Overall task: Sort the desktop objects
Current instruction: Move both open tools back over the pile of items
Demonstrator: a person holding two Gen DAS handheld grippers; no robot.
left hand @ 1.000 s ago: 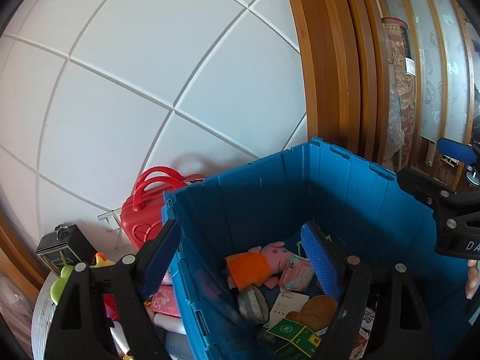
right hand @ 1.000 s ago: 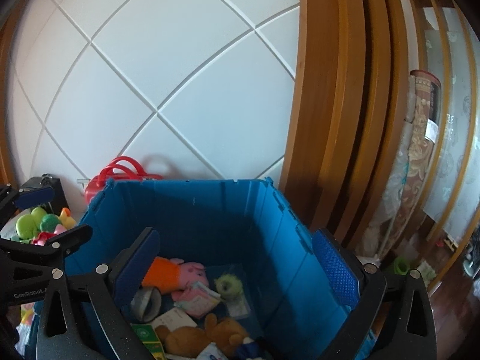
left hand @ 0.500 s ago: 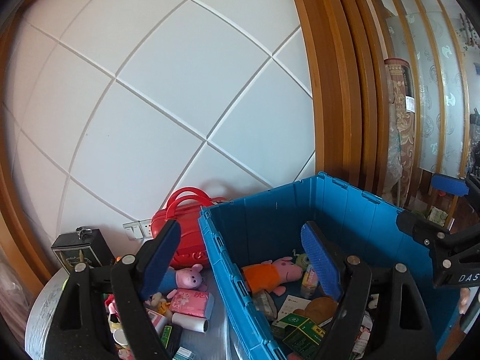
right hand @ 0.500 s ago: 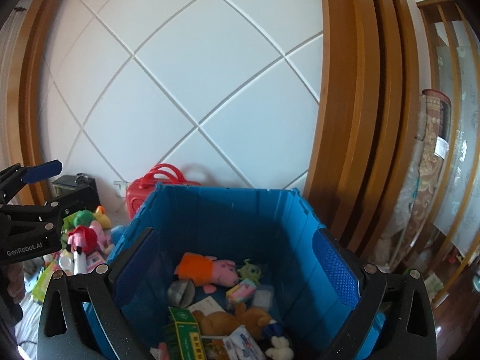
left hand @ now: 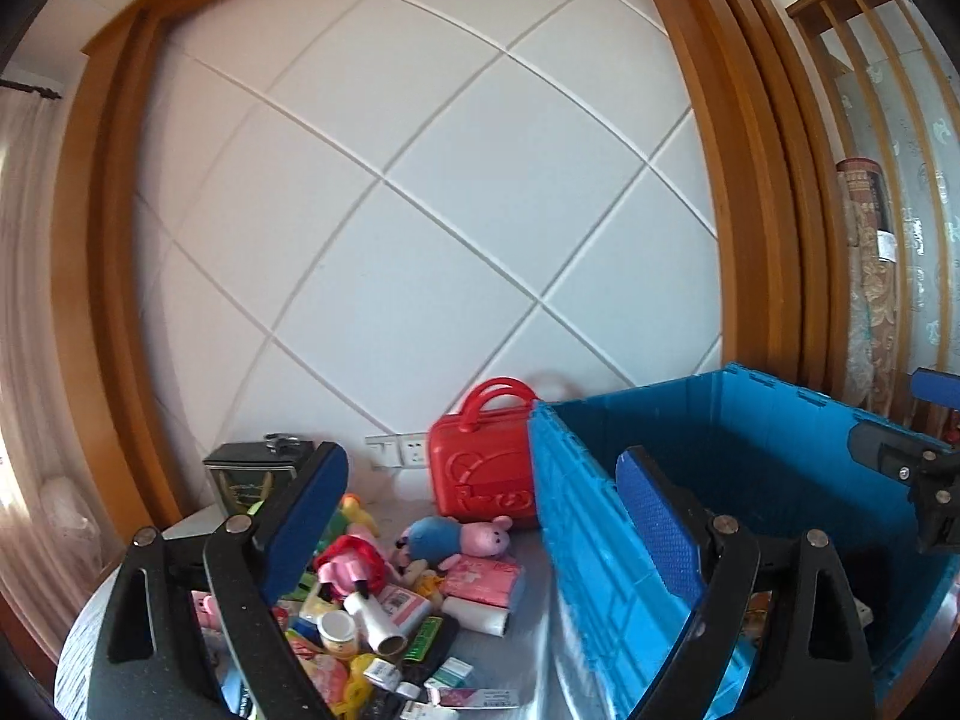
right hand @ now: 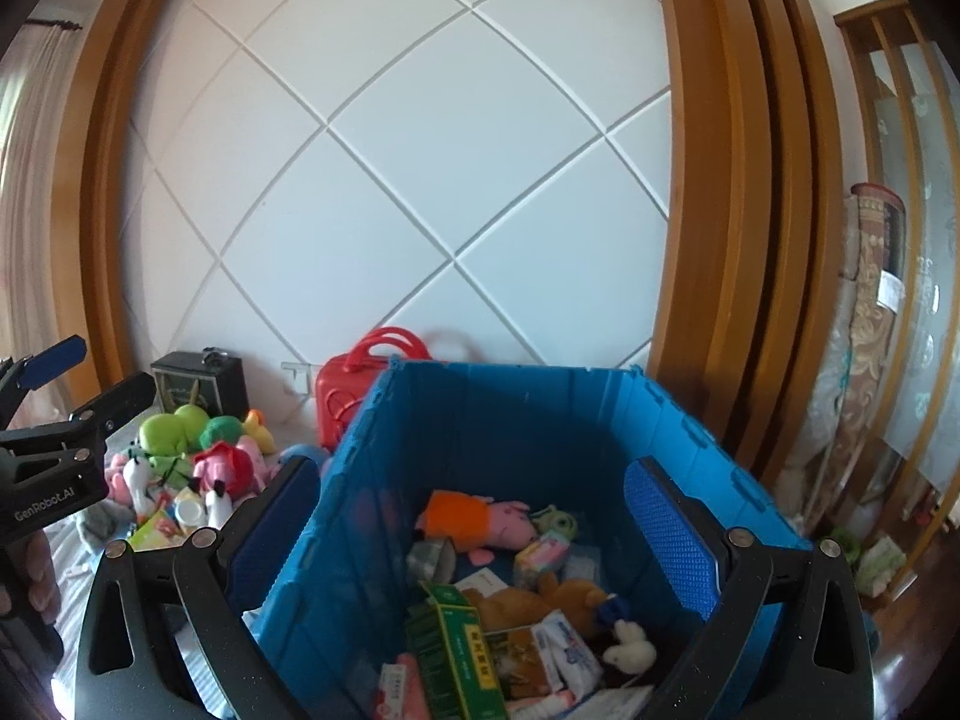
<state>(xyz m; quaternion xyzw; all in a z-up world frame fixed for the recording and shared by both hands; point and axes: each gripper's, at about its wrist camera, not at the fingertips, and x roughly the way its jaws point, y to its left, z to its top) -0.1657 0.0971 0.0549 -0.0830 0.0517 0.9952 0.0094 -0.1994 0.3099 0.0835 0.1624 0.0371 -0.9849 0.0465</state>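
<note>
The left gripper [left hand: 480,516] has its fingers spread wide with nothing between them, held above the worktop [left hand: 528,648]; its left finger [left hand: 306,516] hangs over the loose pile of toys and packets, while its right finger [left hand: 657,534] sits over the near wall of the one blue crate [left hand: 576,528]. Just below and between the fingers lie a blue-bodied pink pig plush [left hand: 456,537], a red-and-pink doll [left hand: 351,558], a pink tissue pack [left hand: 483,582] and a white tube [left hand: 375,627]. The right gripper [right hand: 474,522] is likewise released and empty, its left finger [right hand: 273,525] outside the crate's [right hand: 540,414] left wall and its right finger [right hand: 669,540] over the inside. Down in the crate rest one orange-dressed pig plush [right hand: 474,519], one brown plush [right hand: 540,597], one green box [right hand: 453,648] and a small white plush [right hand: 630,648], among other packets. One red toy case [left hand: 486,468] stands against the wall behind the pile, with one dark box [left hand: 255,477] to its left. Both grippers point forward and slightly down, side by side.
</note>
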